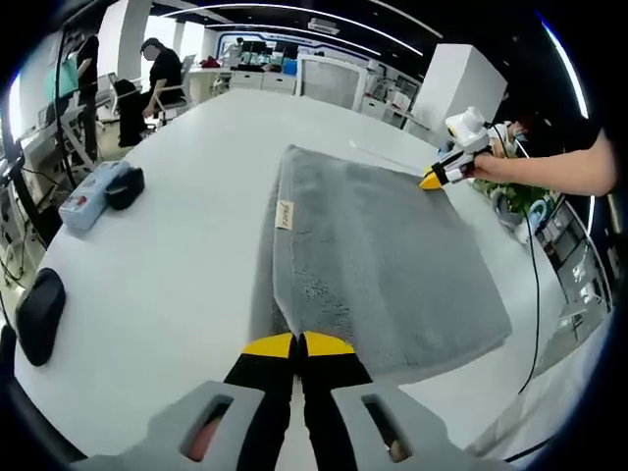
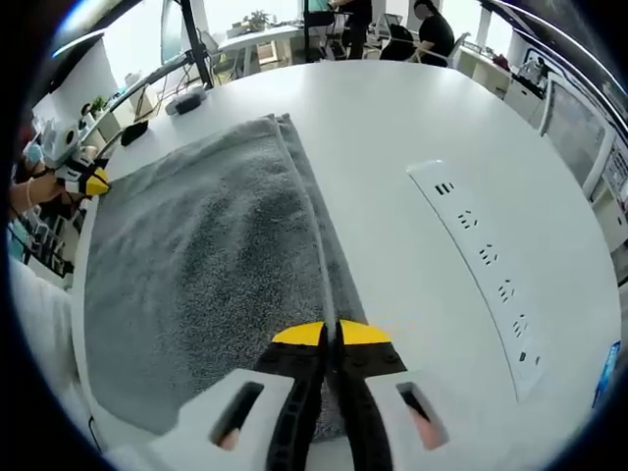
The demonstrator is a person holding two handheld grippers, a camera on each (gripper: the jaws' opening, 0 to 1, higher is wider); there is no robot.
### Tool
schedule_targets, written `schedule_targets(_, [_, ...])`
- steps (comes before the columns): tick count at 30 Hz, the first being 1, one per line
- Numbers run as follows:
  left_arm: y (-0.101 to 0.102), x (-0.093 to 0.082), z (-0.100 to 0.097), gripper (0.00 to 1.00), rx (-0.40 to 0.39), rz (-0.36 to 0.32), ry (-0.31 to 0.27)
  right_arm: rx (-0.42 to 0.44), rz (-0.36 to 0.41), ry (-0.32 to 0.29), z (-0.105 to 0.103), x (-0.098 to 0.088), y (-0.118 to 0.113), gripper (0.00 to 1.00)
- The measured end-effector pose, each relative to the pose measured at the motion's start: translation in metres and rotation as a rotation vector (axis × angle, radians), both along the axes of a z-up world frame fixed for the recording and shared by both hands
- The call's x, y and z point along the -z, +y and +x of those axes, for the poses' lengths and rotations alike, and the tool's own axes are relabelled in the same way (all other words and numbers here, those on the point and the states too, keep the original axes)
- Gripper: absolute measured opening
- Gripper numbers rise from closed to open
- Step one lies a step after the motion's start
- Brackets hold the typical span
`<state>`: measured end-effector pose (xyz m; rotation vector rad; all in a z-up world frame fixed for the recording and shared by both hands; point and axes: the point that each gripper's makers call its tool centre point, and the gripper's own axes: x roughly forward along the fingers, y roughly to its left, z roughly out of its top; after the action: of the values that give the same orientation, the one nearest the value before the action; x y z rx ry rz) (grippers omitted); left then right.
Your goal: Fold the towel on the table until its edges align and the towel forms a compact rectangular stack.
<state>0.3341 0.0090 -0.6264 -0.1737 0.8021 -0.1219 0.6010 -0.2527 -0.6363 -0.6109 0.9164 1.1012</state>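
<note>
A grey towel [image 1: 378,260] lies folded flat on the white table [image 1: 186,265], with a small tan label [image 1: 285,214] near its left edge. My left gripper [image 1: 297,344] is shut, its yellow tips pinching the towel's near corner. In the left gripper view, the right gripper [image 1: 434,181] sits at the far corner, held by a person's hand. In the right gripper view, the towel [image 2: 206,255] shows two layers along its right edge, and my right gripper [image 2: 331,334] is shut on that edge. The left gripper [image 2: 95,182] rests at the towel's far left corner.
A white power strip [image 2: 481,265] lies on the table right of the towel. A grey-blue box with a black item [image 1: 98,191] and a black pad [image 1: 39,312] sit at the left. A potted plant [image 1: 518,201] and cable stand beyond the right edge. People sit at desks behind.
</note>
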Motion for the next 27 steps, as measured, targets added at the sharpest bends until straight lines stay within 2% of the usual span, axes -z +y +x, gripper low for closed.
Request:
schedule_targets(8, [0.003, -0.021, 0.002, 0.02, -0.037, 0.003, -0.067, 0.031, 0.036, 0.0, 0.002, -0.014, -0.01, 0.01])
schedule_targets(16, [0.007, -0.017, 0.01, 0.02, -0.019, 0.018, -0.075, 0.063, 0.046, -0.015, 0.008, -0.024, -0.024, 0.01])
schedule_targets(21, [0.01, 0.001, 0.018, 0.02, -0.042, 0.018, -0.059, 0.08, 0.037, -0.013, 0.01, -0.018, -0.032, 0.01])
schedule_targets(27, [0.01, 0.017, 0.028, 0.02, -0.022, 0.102, -0.04, 0.082, 0.012, -0.003, 0.011, -0.007, -0.036, 0.01])
